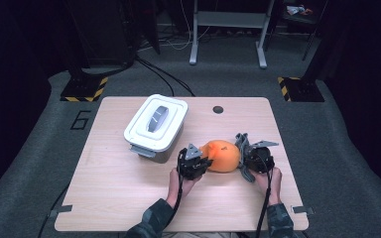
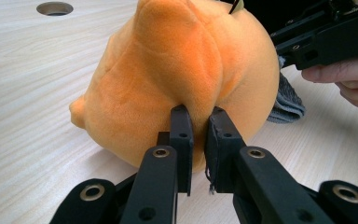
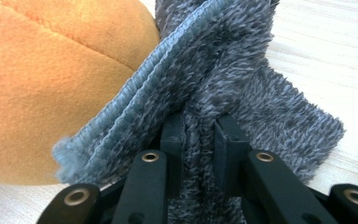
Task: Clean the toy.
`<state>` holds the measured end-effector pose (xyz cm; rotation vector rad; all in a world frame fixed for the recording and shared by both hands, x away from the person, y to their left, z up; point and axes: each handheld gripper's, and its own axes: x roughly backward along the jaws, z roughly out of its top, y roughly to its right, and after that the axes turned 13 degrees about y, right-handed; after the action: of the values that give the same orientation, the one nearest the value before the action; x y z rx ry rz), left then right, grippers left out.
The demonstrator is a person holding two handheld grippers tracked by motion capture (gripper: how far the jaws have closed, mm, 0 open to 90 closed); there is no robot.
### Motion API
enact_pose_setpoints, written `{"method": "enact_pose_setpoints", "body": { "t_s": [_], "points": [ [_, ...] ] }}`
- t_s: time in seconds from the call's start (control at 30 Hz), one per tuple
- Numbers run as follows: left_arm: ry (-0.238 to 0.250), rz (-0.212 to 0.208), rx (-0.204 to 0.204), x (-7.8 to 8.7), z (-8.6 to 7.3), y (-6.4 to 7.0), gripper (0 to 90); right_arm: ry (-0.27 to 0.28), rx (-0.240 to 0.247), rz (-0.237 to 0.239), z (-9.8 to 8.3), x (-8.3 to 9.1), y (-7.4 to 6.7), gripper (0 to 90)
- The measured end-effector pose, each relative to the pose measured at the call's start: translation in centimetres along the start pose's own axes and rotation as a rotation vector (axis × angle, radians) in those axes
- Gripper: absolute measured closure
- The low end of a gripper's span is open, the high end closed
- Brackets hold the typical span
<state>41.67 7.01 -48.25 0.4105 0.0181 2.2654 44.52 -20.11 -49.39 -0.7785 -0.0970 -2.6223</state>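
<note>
An orange plush toy (image 1: 222,155) lies on the wooden table (image 1: 129,198), right of centre. My left gripper (image 1: 206,162) comes at it from the left. In the left gripper view its jaws (image 2: 199,116) are shut on a pinched fold of the orange plush (image 2: 168,70). My right gripper (image 1: 243,158) sits against the toy's right side. Its jaws (image 3: 199,123) are shut on a grey fuzzy cloth (image 3: 242,79) that lies against the plush (image 3: 42,84). The cloth (image 2: 286,100) also peeks out behind the toy, under the hand holding the right gripper (image 2: 326,37).
A white lidded box (image 1: 156,124) with a grey handle stands at the table's back left, close to the left gripper. A round cable hole (image 1: 218,109) sits near the far edge. A desk frame (image 1: 228,29) stands on the floor beyond the table.
</note>
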Motion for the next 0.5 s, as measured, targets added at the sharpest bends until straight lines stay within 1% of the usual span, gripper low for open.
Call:
{"method": "enact_pose_setpoints", "body": {
  "t_s": [0.03, 0.17, 0.23, 0.27, 0.33, 0.43, 0.47, 0.5],
  "points": [
    [-0.002, 0.002, -0.005, 0.0, 0.0, 0.0, 82.0, 0.005, 0.003, -0.006, 0.1, 0.1, 0.0, 76.3],
    [-0.001, 0.005, 0.006, 0.1, 0.1, 0.0, 82.1, 0.039, 0.022, -0.016, 1.0, 1.5, 0.0, 77.4],
    [-0.007, 0.005, 0.002, 0.1, 0.2, 0.0, 82.0, 0.073, 0.027, -0.026, 1.7, 2.5, -0.2, 77.6],
    [-0.008, 0.005, 0.005, 0.1, 0.2, 0.1, 82.0, 0.086, 0.035, -0.022, 2.1, 3.0, -0.3, 77.6],
    [-0.012, 0.005, -0.002, 0.1, 0.3, 0.0, 82.0, 0.122, 0.055, -0.015, 2.8, 4.0, -0.7, 78.2],
    [-0.014, 0.004, -0.003, 0.1, 0.4, 0.0, 82.0, 0.148, 0.08, 0.0, 3.8, 5.1, -1.4, 78.8],
    [-0.014, 0.004, -0.004, 0.1, 0.4, 0.0, 82.0, 0.165, 0.085, 0.011, 4.1, 5.3, -1.7, 78.8],
    [-0.011, 0.006, -0.004, 0.0, 0.4, 0.0, 82.0, 0.163, 0.088, 0.023, 4.3, 5.4, -1.9, 78.7]
  ]
}}
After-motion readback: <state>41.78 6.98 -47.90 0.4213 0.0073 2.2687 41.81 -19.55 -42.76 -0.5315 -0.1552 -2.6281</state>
